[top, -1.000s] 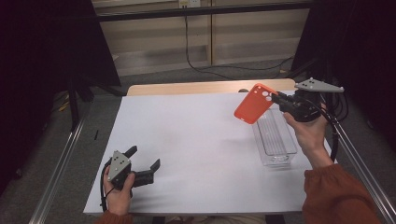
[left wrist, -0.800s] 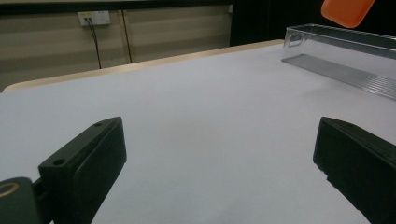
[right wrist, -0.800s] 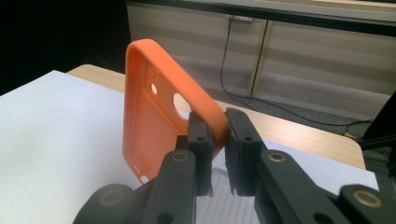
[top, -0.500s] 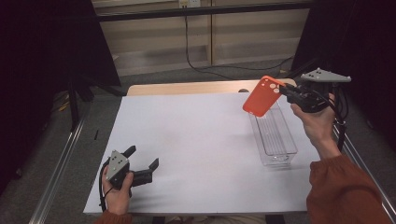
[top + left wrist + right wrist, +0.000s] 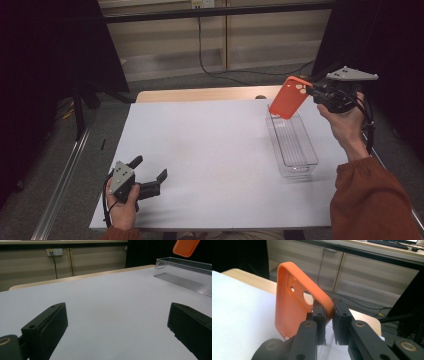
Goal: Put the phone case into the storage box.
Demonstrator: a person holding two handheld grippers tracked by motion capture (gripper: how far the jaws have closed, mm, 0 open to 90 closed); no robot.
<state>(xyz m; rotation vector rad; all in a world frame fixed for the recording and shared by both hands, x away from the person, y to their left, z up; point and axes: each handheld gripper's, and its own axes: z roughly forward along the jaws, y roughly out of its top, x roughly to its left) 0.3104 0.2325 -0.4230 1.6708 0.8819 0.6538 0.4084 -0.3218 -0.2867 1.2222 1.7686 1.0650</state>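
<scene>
At the near left of the desk, on its white sheet, the left claw rests in the person's left hand with its jaws spread wide and nothing between them; in the left gripper view only the two black jaw tips rise from the bottom edge, the right one cut off by the frame. Further right stands a clear plastic bin, long and narrow — its see-through walls are hard to trace against the sheet. Above the bin's far end, held in the air and tilted, is the orange phone case. The right claw is clenched on one edge of it — the right gripper view shows both pads pinching the rim near the camera cut-outs, and the jaws hide the case's lower corner. The right hand grips the tool from below, its rust-coloured sleeve running out of frame.
</scene>
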